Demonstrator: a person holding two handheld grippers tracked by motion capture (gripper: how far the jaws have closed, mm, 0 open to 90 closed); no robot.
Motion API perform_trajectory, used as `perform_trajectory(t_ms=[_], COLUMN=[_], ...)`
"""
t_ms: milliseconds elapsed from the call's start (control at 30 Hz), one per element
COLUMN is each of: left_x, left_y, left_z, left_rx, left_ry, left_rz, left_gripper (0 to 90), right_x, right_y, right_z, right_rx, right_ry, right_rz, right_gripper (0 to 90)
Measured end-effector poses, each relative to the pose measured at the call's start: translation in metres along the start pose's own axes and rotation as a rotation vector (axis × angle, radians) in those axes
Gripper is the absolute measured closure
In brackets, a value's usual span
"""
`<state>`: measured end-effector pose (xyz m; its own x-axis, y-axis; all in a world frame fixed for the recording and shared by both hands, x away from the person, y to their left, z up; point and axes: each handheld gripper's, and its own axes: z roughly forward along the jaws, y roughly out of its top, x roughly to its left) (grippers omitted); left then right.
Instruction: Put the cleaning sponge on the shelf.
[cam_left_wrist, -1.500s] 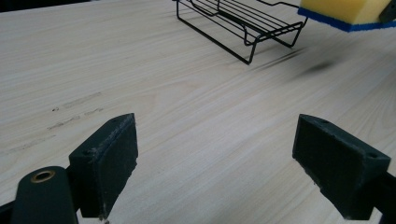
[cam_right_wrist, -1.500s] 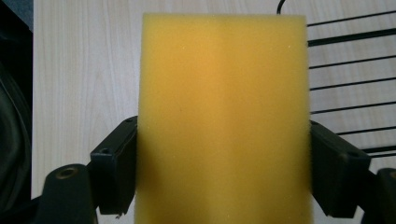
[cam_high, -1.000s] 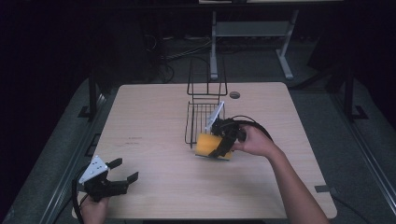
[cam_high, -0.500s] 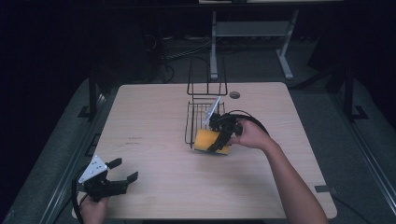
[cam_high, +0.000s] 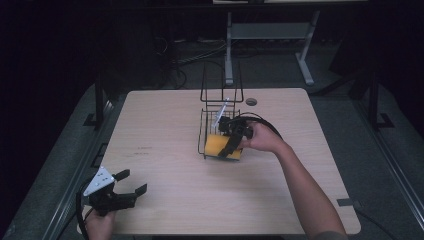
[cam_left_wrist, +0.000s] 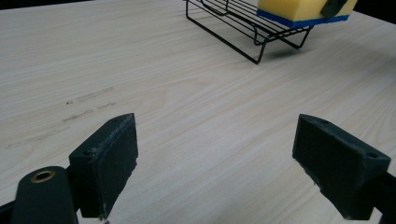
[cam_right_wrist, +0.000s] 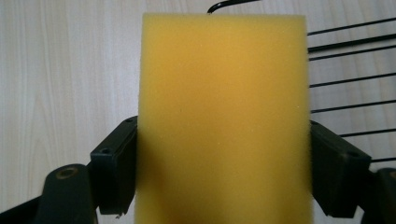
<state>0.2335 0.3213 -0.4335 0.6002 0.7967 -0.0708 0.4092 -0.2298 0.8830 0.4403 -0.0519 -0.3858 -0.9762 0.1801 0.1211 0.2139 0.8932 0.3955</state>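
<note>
Sponge (cam_high: 221, 145), yellow with a blue underside, is seen near the middle of the table (cam_high: 165, 130), at the near end of a black wire rack (cam_high: 211, 131), where it is pinched between the jaws of the right gripper (cam_high: 227, 145). In the right gripper view the sponge (cam_right_wrist: 223, 116) is pressed on both sides by the two black pads (cam_right_wrist: 114, 163), and the rack's wires (cam_right_wrist: 350, 74) are seen behind it to the right, with bare tabletop (cam_right_wrist: 65, 70) on the left. In the left gripper view the blue layer of the sponge (cam_left_wrist: 299, 11) is seen lying on the rack's (cam_left_wrist: 243, 32) lower tier, overhanging its near edge, with the tip of the right gripper at its corner. A taller upright part of the rack is seen at its far end in the high view. The right gripper is held by a hand (cam_high: 262, 137) whose forearm reaches in from the near right. The left gripper (cam_high: 125, 187) is held at the near left corner of the table, well apart from the rack; its jaws are spread wide with nothing between them, and its pads (cam_left_wrist: 112, 154) are seen just above bare wood. A grey three-cornered plate sits on top of it.
</note>
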Motion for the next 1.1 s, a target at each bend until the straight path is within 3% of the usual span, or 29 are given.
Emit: perform_trajectory(t_ms=[333, 500, 667, 767, 933, 1000, 1100], left_x=[0.002, 0.001, 0.001, 0.002, 0.002, 0.002, 0.002], left_y=[-0.001, 0.0, -0.001, -0.001, -0.002, -0.002, -0.003], left_z=[0.0, 0.001, 0.0, -0.001, -0.001, -0.002, -0.002], left_rx=[-0.003, 0.0, -0.001, 0.0, -0.001, 0.0, -0.004], left_ry=[-0.004, -0.004, -0.001, -0.001, 0.004, 0.004, 0.008], left_rz=[-0.008, -0.004, -0.009, -0.01, -0.015, -0.015, -0.019], left_gripper=[13.4, 13.4, 13.4, 13.4, 13.5, 13.4, 13.4], right_x=[-0.016, -0.02, -0.026, -0.03, -0.038, -0.041, -0.045], right_y=[-0.003, 0.001, 0.007, 0.009, 0.014, 0.014, 0.018], right_z=[0.007, 0.008, 0.008, 0.008, 0.005, 0.006, 0.006], right_rx=[-0.008, 0.022, 0.008, 0.035, 0.002, 0.03, 0.029], right_ry=[0.017, 0.008, 0.014, 0.001, 0.023, 0.008, 0.014], right_rz=[0.047, 0.04, 0.04, 0.038, 0.054, 0.049, 0.043], right_gripper=[21.7, 21.7, 21.7, 21.7, 21.7, 21.7, 21.7])
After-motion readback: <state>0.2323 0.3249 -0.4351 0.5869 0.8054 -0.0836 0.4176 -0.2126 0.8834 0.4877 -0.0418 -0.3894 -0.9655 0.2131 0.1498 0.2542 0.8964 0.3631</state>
